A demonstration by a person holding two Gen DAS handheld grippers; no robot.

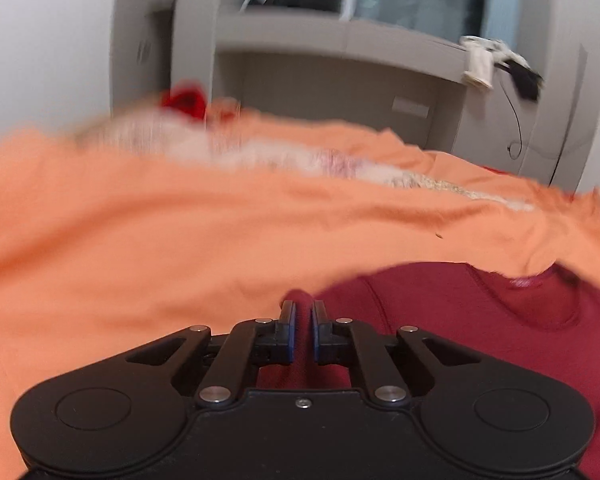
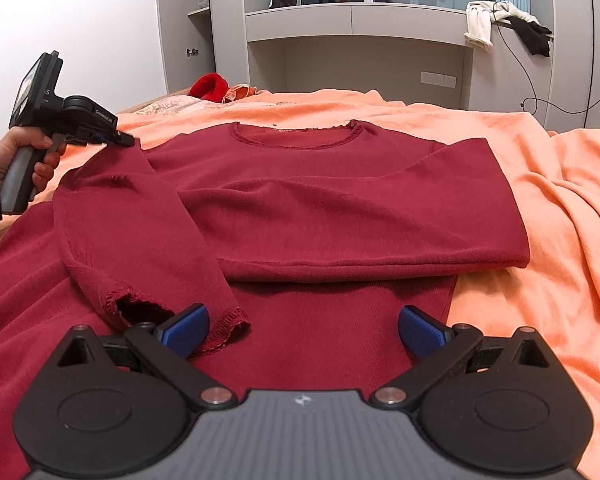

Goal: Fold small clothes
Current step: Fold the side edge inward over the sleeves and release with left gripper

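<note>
While spread on the orange bed point(image 2: 540, 200), red sweater point(image 2: 340, 200) lies just ahead of right tool point(image 2: 303, 326), long axis crosswise. Right tool released, empty, nearer the hem. Left tool point(image 2: 120, 139), clenched on the sweater's shoulder edge. Writing on left tool too small to read.

Orange bedsheet point(image 2: 540, 184) covers bed, wrinkled at right. Red item point(image 2: 208, 86) and small orange item point(image 2: 242, 92) lie at far edge. Grey built-in cabinet point(image 2: 356, 20) behind; white and black clothes point(image 2: 508, 24) draped over ledge. Black cable point(image 2: 528, 80) hangs below.
</note>
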